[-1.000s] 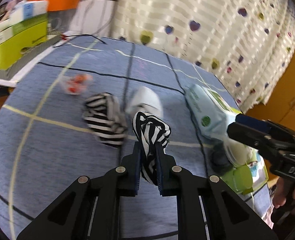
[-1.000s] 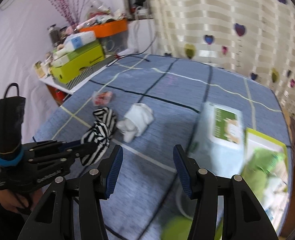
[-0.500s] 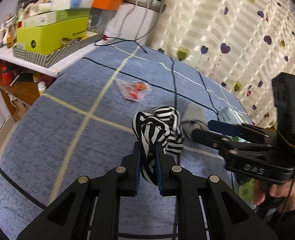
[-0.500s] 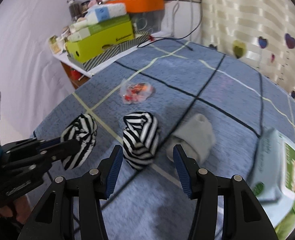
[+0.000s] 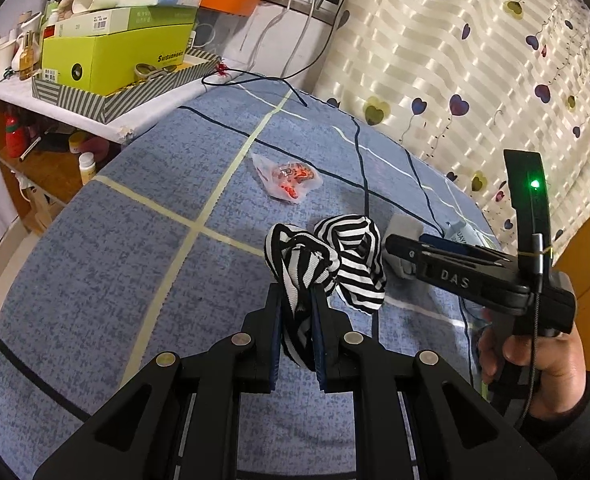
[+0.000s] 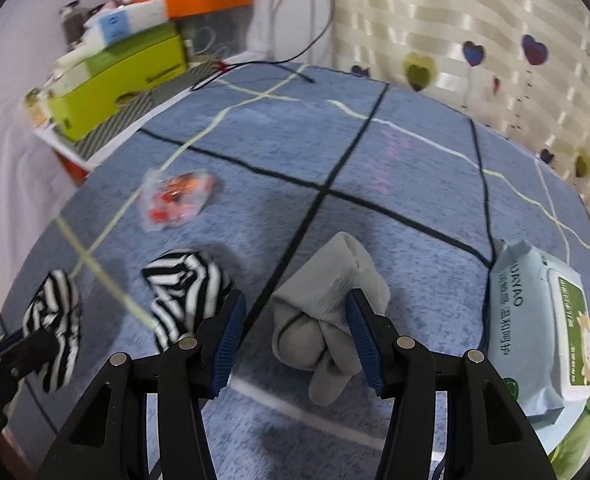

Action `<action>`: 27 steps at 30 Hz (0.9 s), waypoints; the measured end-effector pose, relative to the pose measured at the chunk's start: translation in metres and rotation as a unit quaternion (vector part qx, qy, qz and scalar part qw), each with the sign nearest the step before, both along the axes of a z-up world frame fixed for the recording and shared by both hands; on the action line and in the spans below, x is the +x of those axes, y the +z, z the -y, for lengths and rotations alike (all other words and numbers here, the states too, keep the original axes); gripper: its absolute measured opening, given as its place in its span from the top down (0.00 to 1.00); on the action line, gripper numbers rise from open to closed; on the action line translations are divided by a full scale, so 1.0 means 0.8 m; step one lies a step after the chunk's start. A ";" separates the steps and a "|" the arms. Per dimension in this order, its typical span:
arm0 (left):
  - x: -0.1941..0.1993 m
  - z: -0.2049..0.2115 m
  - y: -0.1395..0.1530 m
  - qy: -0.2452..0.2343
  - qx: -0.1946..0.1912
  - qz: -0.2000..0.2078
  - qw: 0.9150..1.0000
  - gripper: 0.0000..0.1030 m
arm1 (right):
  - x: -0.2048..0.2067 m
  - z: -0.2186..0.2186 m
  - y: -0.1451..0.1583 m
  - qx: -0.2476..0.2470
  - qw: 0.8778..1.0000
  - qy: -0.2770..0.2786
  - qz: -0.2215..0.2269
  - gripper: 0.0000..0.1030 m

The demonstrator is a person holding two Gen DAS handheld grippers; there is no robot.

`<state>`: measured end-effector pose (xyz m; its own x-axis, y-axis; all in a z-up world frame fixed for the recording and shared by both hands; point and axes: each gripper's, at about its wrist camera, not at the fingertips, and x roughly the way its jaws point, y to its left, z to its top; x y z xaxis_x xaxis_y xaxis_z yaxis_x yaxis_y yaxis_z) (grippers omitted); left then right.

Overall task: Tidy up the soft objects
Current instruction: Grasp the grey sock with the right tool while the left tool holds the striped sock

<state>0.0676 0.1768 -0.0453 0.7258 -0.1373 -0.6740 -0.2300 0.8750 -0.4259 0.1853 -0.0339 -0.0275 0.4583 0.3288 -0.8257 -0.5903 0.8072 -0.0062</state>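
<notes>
My left gripper [image 5: 297,300] is shut on a rolled black-and-white striped sock [image 5: 301,264], held just above the blue tablecloth [image 5: 135,260]. A second striped sock [image 5: 355,256] lies on the cloth right behind it. In the right wrist view this second striped sock [image 6: 187,284] sits by my left finger. My right gripper [image 6: 295,304] is open, low over a knotted grey sock [image 6: 327,312] that lies between its fingers, nearer the right one. The pads do not press on it. The held striped sock [image 6: 53,312] shows at the lower left.
A clear snack packet [image 6: 177,196] lies farther back on the cloth. A pale blue wet-wipes pack [image 6: 535,320] rests at the right edge. A cluttered shelf with a green box [image 5: 111,56] stands at the left. A black cable [image 5: 263,78] trails across the far end. Behind is a curtain [image 5: 455,60].
My right gripper swung left from over the wipes pack and came down around the grey sock. The left gripper, still shut on its striped sock, shifted toward the table's left end.
</notes>
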 end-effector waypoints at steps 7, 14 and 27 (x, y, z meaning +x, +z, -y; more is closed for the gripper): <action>0.001 0.002 -0.001 -0.006 -0.005 0.001 1.000 0.86 | 0.014 0.012 -0.004 -0.021 0.999 -0.041 0.016 0.49; 0.004 0.016 0.006 -0.019 0.001 0.004 1.000 0.86 | 0.041 0.036 -0.028 -0.027 0.996 -0.083 -0.016 0.60; 0.001 0.047 0.045 -0.015 0.047 0.024 0.998 0.86 | -0.013 0.050 0.025 0.035 0.999 -0.029 0.000 0.74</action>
<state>0.0684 0.1394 -0.0090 0.7541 -0.0975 -0.6494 -0.1835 0.9182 -0.3509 0.1748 -0.0741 -0.0073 0.4782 0.3590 -0.8016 -0.5419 0.8388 0.0524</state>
